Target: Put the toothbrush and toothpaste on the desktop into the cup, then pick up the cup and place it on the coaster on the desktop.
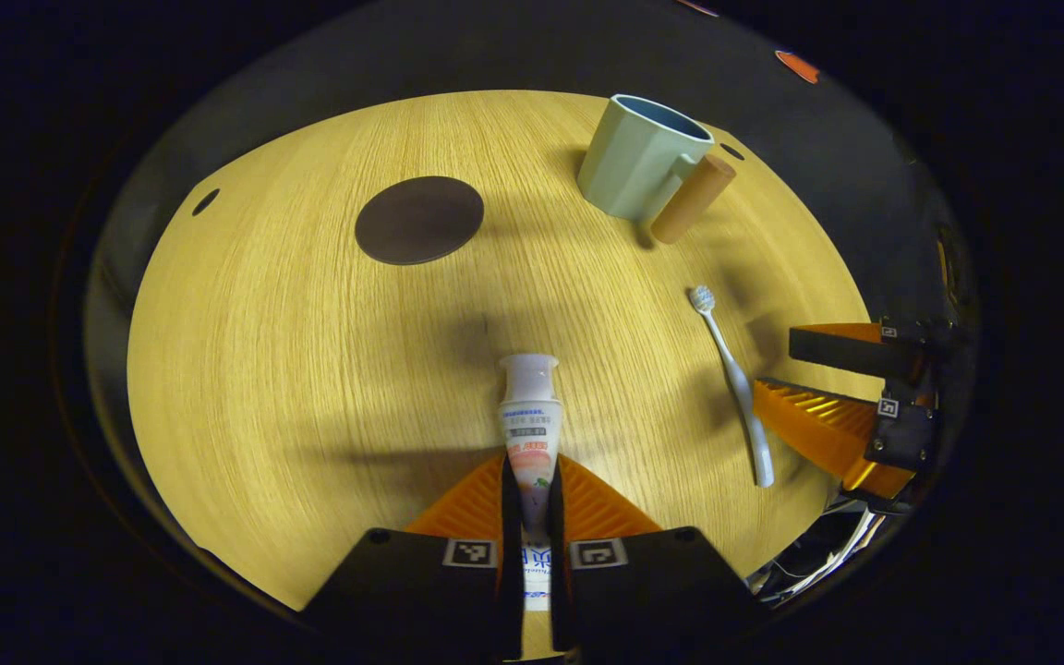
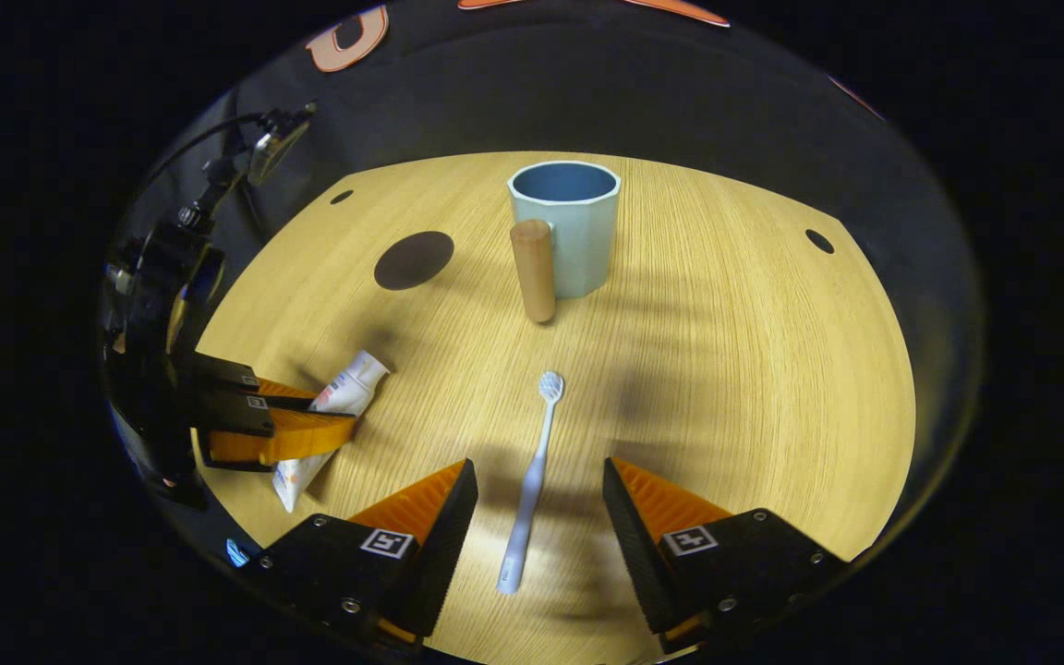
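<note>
One tabletop (image 1: 310, 388), light wood grain, round-looking through my fisheyes, with small dark holes near its far corners.

Two grippers. My left gripper (image 1: 532, 503) is low over the near edge, fingers pressed together on the tail end of the toothpaste; in the right gripper view I see that same gripper (image 2: 347, 427) from the side, both fingers flanking the tube. My right gripper (image 2: 539, 513) has its fingers spread wide apart, nothing between them touching either one; in the left gripper view it sits at the right edge (image 1: 772, 369), just beside the toothbrush handle.

One cup (image 2: 567, 226), pale blue-green, faceted, upright at the far side of the tabletop, with nothing visible inside it. It has one cylindrical wooden handle (image 2: 533, 270) facing my right gripper. In the left gripper view the cup (image 1: 635, 157) is far right.

One coaster (image 1: 418, 220), dark, round, flat on the tabletop, left of the cup and well apart from it, bare on top.

One toothpaste (image 1: 530, 416), white tube with printed label, cap end pointing away from my left gripper, tail clamped; from these views I cannot tell if the cap end is off the surface.

One toothbrush (image 2: 532, 471), white, lying flat, bristle head toward the cup, handle end in the open gap of my right gripper, not gripped.
</note>
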Action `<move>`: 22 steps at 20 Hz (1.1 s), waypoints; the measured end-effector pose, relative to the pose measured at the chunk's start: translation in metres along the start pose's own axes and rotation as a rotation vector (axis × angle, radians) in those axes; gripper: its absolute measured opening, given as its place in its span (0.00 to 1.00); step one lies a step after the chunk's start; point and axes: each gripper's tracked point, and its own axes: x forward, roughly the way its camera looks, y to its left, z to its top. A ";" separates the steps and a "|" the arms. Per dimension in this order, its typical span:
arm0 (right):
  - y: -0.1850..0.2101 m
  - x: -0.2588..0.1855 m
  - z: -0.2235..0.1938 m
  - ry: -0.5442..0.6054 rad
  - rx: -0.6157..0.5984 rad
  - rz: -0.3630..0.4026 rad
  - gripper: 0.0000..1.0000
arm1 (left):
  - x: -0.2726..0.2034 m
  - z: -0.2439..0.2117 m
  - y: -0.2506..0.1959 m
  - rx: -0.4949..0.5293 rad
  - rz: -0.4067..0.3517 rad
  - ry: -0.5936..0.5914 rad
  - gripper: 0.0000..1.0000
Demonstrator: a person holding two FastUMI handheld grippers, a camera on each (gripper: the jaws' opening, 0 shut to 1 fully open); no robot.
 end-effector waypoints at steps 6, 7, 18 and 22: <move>-0.005 0.020 -0.014 0.054 0.012 -0.030 0.56 | -0.018 0.004 0.010 -0.004 0.010 -0.039 0.13; -0.005 0.020 -0.014 0.066 0.022 -0.028 0.53 | -0.024 0.009 0.018 -0.005 0.012 -0.042 0.13; -0.020 0.030 -0.014 0.077 0.016 -0.077 0.06 | -0.040 0.030 0.024 0.011 0.029 -0.100 0.13; -0.020 0.012 0.010 -0.035 0.049 -0.048 0.05 | -0.039 0.031 0.022 0.027 0.047 -0.182 0.13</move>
